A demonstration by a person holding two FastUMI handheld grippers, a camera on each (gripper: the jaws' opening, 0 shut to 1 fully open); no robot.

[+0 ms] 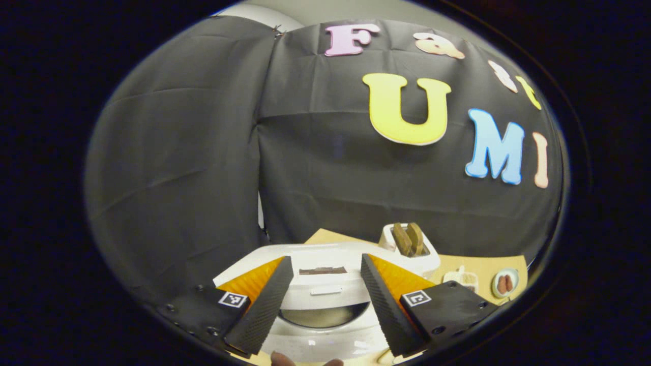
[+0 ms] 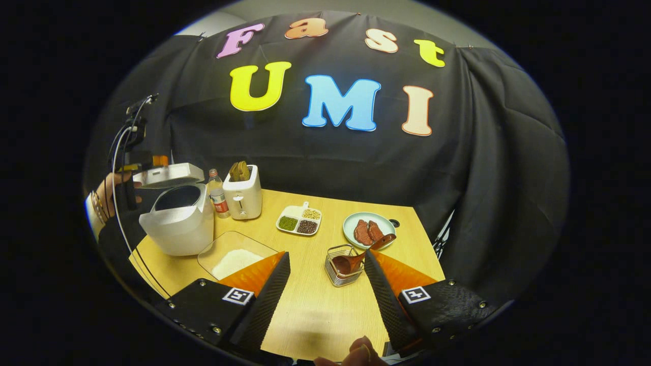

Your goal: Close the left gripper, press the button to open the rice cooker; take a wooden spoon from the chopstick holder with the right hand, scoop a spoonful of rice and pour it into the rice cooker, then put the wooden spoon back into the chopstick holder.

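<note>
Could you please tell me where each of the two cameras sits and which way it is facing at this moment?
Left gripper view: rides on the left gripper, jaws apart, close above the white rice cooker, facing the booth's black wall; fingertips show at the bottom edge.
Right gripper view: rides on the right gripper, jaws apart, above the table's near edge, looking across at the chopstick holder with its wooden spoon; a fingertip shows below.
Shared: rice cooker, toaster, meat plate.
</note>
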